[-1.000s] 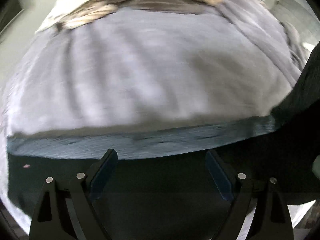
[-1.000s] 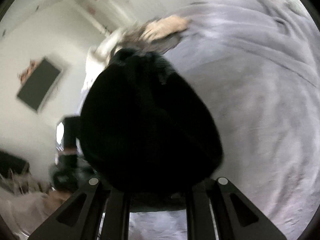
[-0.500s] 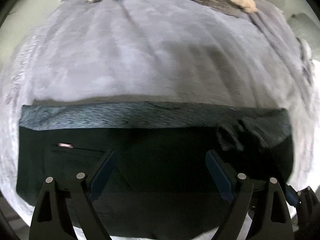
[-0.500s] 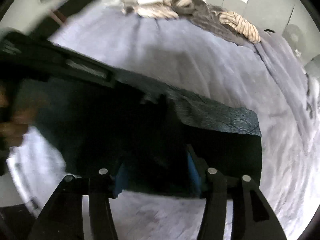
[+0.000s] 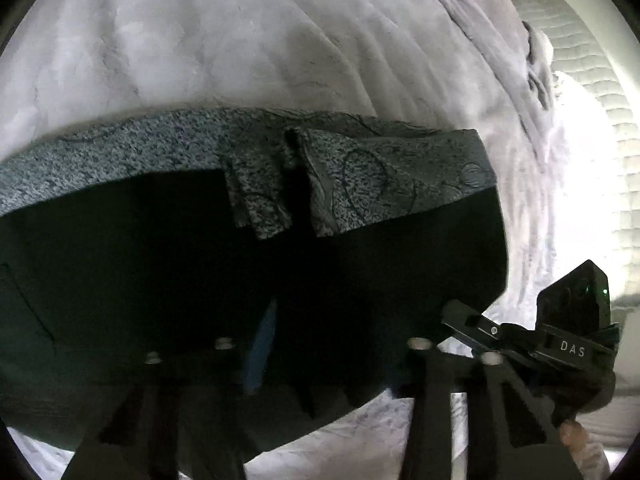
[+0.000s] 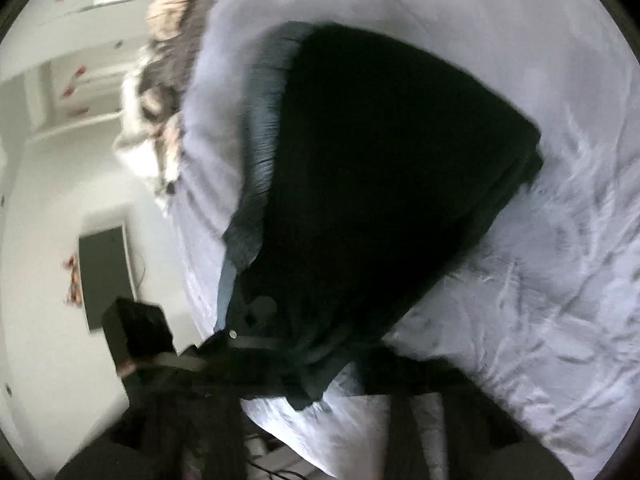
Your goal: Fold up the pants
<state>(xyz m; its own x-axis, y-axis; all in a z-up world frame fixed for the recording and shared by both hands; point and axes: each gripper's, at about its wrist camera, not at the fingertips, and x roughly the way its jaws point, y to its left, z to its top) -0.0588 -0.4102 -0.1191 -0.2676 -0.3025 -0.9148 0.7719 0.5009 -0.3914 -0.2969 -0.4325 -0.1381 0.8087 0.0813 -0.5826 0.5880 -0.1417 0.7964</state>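
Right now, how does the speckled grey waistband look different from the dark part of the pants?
The speckled grey waistband is pale and mottled; the dark part of the pants is nearly black and plain. The waistband is a narrow strip; the dark part is broad. Both lie on the pale lilac blanket.

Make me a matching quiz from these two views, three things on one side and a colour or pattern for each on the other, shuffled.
Things:
1. folded pants
2. wide waistband of the pants
3. rumpled bed cover

Colour or pattern:
A. pale lavender grey
B. speckled heather grey
C. black

Pairs: 1-C, 2-B, 3-A
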